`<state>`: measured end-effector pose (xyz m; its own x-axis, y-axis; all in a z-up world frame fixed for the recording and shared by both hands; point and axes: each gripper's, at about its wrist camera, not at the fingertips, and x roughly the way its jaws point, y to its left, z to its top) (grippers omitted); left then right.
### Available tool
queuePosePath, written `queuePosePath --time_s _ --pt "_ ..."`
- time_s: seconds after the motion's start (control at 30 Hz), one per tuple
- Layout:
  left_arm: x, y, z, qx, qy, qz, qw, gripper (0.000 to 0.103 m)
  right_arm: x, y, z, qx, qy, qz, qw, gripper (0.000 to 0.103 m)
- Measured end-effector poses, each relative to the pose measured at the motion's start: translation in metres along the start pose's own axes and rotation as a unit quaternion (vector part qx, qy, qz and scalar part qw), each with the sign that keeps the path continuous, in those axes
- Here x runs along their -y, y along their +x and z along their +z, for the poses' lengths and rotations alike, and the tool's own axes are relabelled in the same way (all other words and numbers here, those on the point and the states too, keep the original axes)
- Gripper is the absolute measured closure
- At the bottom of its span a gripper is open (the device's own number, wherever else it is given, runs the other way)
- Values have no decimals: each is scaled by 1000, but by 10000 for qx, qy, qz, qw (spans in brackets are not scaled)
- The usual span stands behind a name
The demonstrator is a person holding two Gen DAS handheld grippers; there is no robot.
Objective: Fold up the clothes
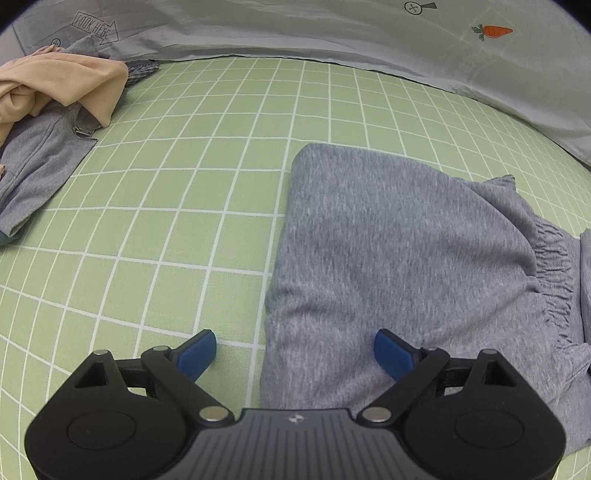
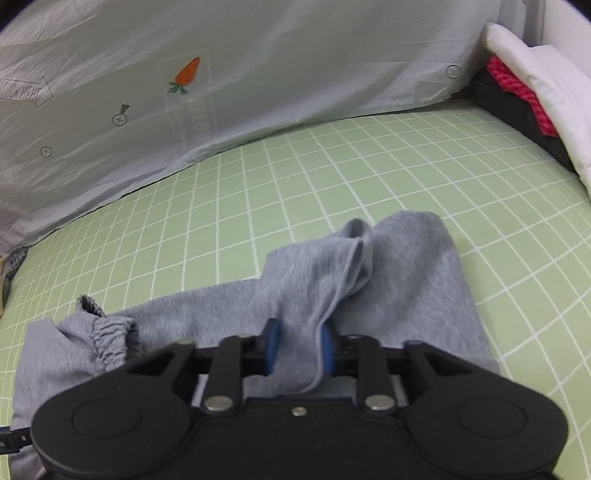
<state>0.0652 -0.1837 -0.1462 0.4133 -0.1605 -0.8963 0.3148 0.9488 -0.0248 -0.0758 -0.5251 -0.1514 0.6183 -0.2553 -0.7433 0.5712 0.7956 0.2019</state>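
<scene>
Grey sweatpants (image 1: pixel 399 240) lie partly folded on the green checked bed sheet (image 1: pixel 184 184), their gathered waistband (image 1: pixel 550 258) to the right. My left gripper (image 1: pixel 295 349) hovers wide open over the near left edge of the pants; one blue pad is above the sheet, the other above the grey cloth, gripping nothing. In the right wrist view my right gripper (image 2: pixel 298 349) is shut on a raised fold of the grey sweatpants (image 2: pixel 406 280), and the cloth climbs from the bed into the blue pads (image 2: pixel 272 347). The elastic waistband (image 2: pixel 112 338) bunches at the lower left.
A pile of a beige garment (image 1: pixel 55 85) and a grey zip hoodie (image 1: pixel 33 166) sits at the far left. A pale printed sheet (image 1: pixel 295 29) with a carrot motif backs the bed. At the right, a white pillow (image 2: pixel 546 92) lies over red checked cloth (image 2: pixel 517 92).
</scene>
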Motion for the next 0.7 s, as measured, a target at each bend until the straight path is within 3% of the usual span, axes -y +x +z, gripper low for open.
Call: queuePosePath --time_s 0.17,0.23,0.27,0.3,0.37,0.5,0.7 --pt "-1 1 -1 -13 -36 24 10000 7 -41 2 8 76 -683 654 9955 95" --pt "-2 2 -1 -15 -48 28 10000 6 -50 -5 8 175 -730 907 9930 88" --pt "-2 2 -1 -16 -54 31 10000 6 -52 -9 7 234 -709 957 9926 76" --pt "-2 2 -1 -15 -59 36 10000 6 -50 -13 6 310 -620 889 9936 65" --pt "-2 2 -1 -14 -69 46 10000 5 -41 -20 5 377 -459 650 9961 59" --pt "-2 3 -2 -25 -95 75 9999 2 -11 -26 -1 200 -163 -152 9996 59" --pt "-4 3 -4 -38 -144 80 9999 1 32 -42 -30 -11 646 -812 9946 61"
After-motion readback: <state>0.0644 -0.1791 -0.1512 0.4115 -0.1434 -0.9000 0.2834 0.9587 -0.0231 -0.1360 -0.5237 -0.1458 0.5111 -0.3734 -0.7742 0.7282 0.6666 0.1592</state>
